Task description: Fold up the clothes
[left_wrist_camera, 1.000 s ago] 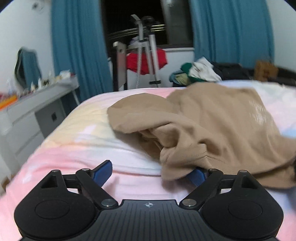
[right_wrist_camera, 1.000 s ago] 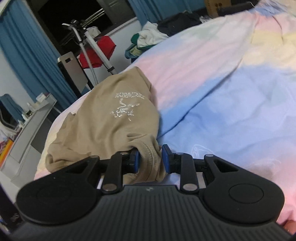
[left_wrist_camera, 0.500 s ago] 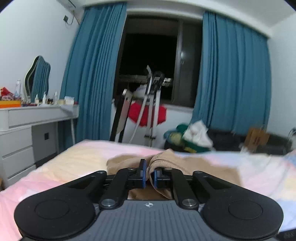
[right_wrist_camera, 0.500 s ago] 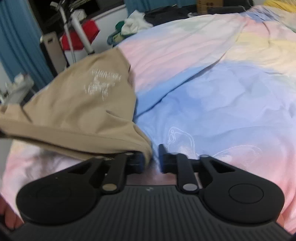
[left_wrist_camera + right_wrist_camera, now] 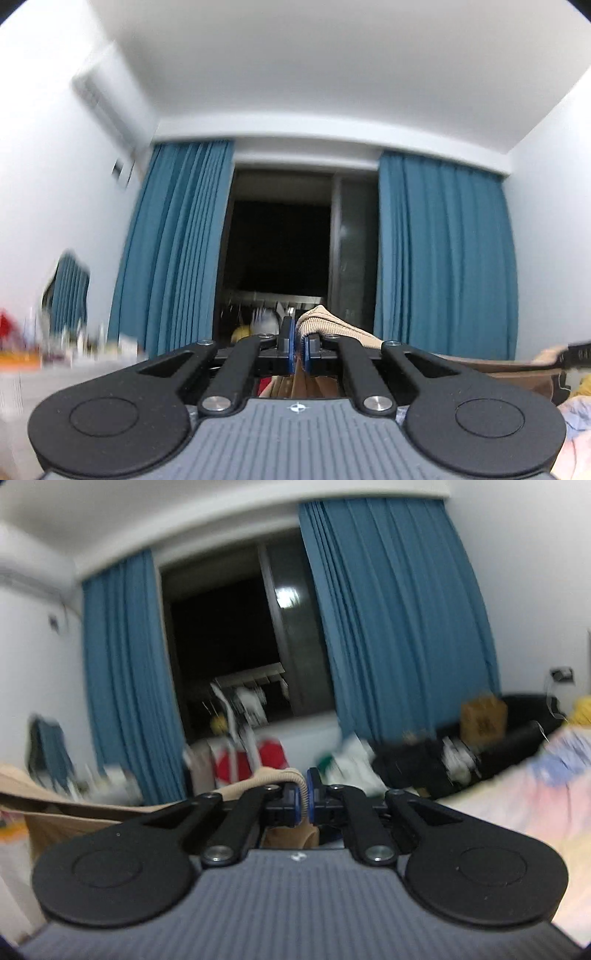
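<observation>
My left gripper [image 5: 298, 345] is shut on a ribbed edge of the tan garment [image 5: 334, 326], held up high and tilted toward the ceiling. The cloth stretches off to the right [image 5: 491, 363] toward the other gripper, whose tip shows at the right edge. My right gripper [image 5: 303, 797] is shut on another ribbed edge of the tan garment [image 5: 269, 777]. In the right wrist view the cloth stretches to the left [image 5: 74, 806] and hangs below. Most of the garment is hidden under the grippers.
Blue curtains [image 5: 443, 258] flank a dark window [image 5: 280, 243]. A drying rack with a red cloth [image 5: 269, 757] and a clothes pile [image 5: 354, 760] stand beyond the bed. The pastel bedspread [image 5: 517, 797] lies at the right. A dresser top [image 5: 55, 354] is at the left.
Both grippers have risen and tilted up, lifting the tan garment off the bed and stretching it between them. The left gripper closed on the cloth a second ago.
</observation>
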The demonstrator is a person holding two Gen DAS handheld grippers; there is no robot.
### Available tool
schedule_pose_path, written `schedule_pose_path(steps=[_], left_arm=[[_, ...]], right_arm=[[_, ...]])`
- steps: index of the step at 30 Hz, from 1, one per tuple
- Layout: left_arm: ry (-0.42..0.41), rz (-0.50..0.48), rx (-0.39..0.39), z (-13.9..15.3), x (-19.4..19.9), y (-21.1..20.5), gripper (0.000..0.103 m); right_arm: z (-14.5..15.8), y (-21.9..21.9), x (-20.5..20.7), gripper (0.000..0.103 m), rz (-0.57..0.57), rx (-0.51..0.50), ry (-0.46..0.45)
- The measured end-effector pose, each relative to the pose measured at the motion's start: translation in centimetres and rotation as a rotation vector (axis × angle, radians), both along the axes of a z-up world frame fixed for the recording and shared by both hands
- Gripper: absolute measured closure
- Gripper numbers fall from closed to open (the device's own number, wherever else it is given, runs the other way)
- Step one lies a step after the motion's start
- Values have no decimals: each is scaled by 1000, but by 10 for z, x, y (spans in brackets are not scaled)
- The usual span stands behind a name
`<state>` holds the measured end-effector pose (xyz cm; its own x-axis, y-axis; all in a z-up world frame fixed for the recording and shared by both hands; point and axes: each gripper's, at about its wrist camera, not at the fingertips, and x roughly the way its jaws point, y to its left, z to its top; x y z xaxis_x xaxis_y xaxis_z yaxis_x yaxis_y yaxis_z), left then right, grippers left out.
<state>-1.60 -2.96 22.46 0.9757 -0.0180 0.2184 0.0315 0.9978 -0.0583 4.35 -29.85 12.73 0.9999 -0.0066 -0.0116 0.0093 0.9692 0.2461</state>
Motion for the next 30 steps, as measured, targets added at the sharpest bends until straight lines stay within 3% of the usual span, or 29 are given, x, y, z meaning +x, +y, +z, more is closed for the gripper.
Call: schedule_pose_path(steps=[6,10,15,19,24,30], left_arm=[[-126,1,87,119,-45,-1,97],[-170,1,90,162,-81,-1,96],[-194,15,94,191,-113,-3,95],[-143,-11,67,183,-118,-3,93],[-70,1,74,145,-86,-1,91],[83,42,112,64,14,-12,91]], right_arm=[[109,-9,-46,96,83,24,-137],[158,-7,-91,96,105,-36,-241],[196,-6,-129,96,112,-113,-314],[200,-9,-136,96,122,-122,-299],[172,-14,-109,96,155,-112,-193],[114,-4,-15,96,117,-115,-23]])
